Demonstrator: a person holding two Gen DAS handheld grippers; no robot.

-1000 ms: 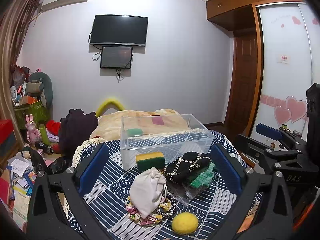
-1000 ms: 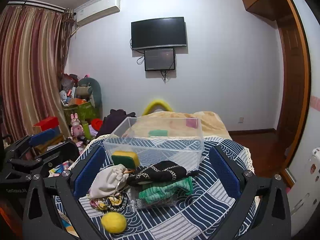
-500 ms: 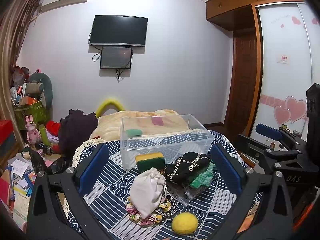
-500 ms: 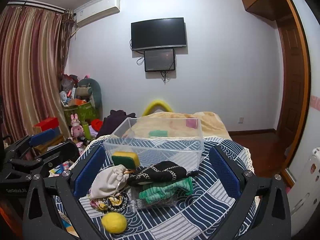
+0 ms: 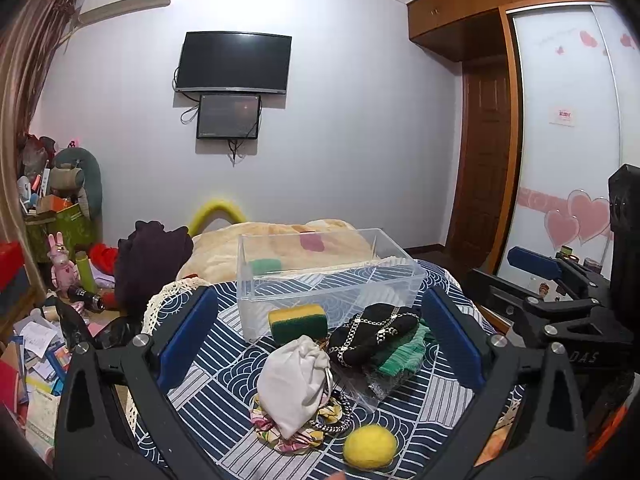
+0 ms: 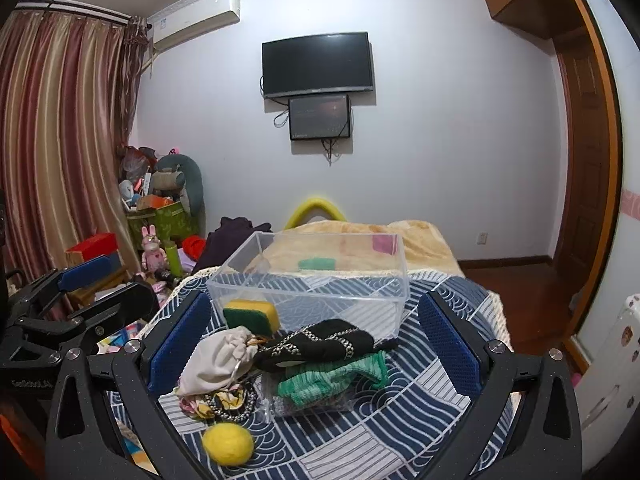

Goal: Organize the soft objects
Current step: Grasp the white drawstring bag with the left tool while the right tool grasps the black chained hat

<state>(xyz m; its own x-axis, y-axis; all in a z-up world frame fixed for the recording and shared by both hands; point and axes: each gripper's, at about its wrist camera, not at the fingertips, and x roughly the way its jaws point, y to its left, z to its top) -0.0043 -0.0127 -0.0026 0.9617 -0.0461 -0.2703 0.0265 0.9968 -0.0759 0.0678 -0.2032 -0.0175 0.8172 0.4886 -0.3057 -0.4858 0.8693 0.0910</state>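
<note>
A clear plastic bin (image 5: 328,280) (image 6: 316,280) stands empty on a table with a blue patterned cloth (image 5: 224,376). In front of it lie a yellow-green sponge (image 5: 298,322) (image 6: 251,315), a white drawstring pouch (image 5: 296,384) (image 6: 220,360), a floral scrunchie (image 5: 280,432), a black patterned cloth (image 5: 376,332) (image 6: 316,344) on a green knit cloth (image 5: 404,356) (image 6: 332,378), and a yellow felt ball (image 5: 370,446) (image 6: 228,444). My left gripper (image 5: 320,344) is open and empty, above the pile. My right gripper (image 6: 314,352) is open and empty, also above the pile.
A bed with a beige blanket (image 6: 360,240) lies behind the table. Cluttered boxes and toys (image 6: 160,216) stand at the left by the curtain (image 6: 60,140). A wardrobe door (image 5: 568,160) is at the right. The right gripper's body (image 5: 560,304) shows in the left view.
</note>
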